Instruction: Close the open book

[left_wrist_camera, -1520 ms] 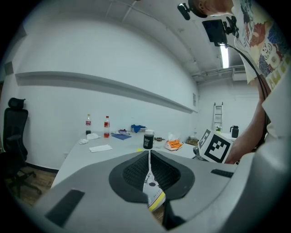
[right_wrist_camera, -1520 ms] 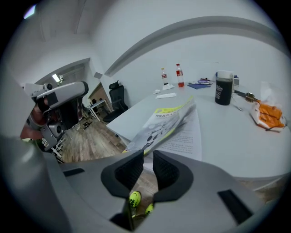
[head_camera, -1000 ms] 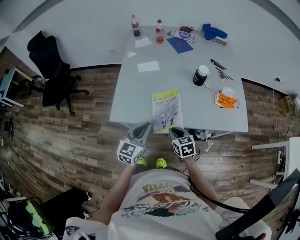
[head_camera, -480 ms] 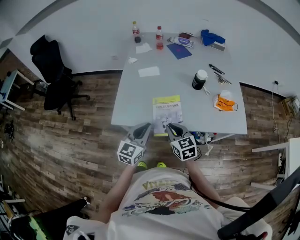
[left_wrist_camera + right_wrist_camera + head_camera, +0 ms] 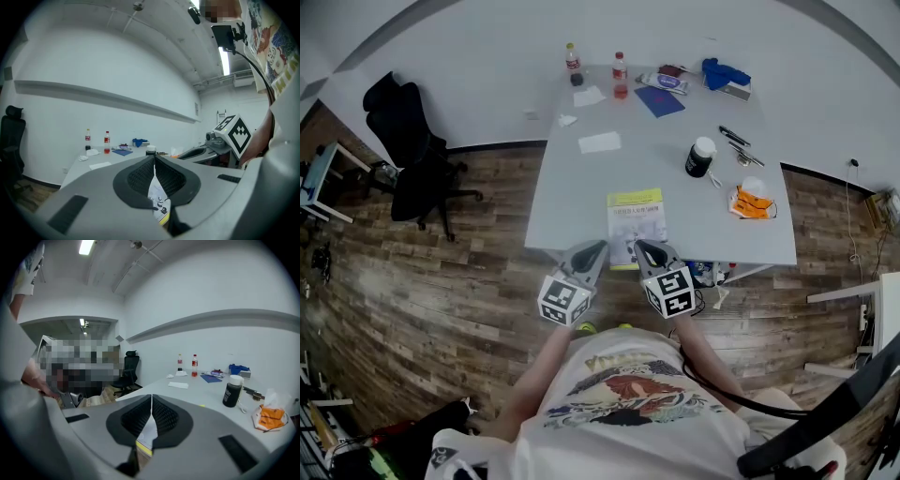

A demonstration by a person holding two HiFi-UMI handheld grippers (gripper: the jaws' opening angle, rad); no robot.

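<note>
The book (image 5: 637, 223) lies shut and flat on the grey tabletop (image 5: 581, 187), close to the near edge, with a yellow band across its far end. Both tools are right there at its near end, side by side, marker cubes toward the person.

The left tool (image 5: 596, 247) hangs just beside the book's near left corner. Along its own jaws, the left tool (image 5: 153, 158) shows its pads meeting at the tips with nothing gripped. The book (image 5: 158, 202) peeks through the gap below them.

Over to the right tool (image 5: 643, 247), which sits over the book's near right corner. Its jaws have just closed the last bit and now meet tip to tip, empty. In its own view, the right tool (image 5: 151, 399) has the white and yellow of the book (image 5: 146, 436) showing beneath the closed pads.

Further back, a black jar (image 5: 700, 155) with a white lid stands to the right of the book, well apart from it. An orange pack (image 5: 752, 200) lies near the right edge. A sheet of paper (image 5: 599, 142) lies beyond the book. Two bottles (image 5: 620, 64) stand at the far edge, and a blue cloth (image 5: 727, 67) sits at the far right corner.

Off to the left of the tabletop, a black chair (image 5: 408, 141) stands on the wood floor (image 5: 441, 272).
</note>
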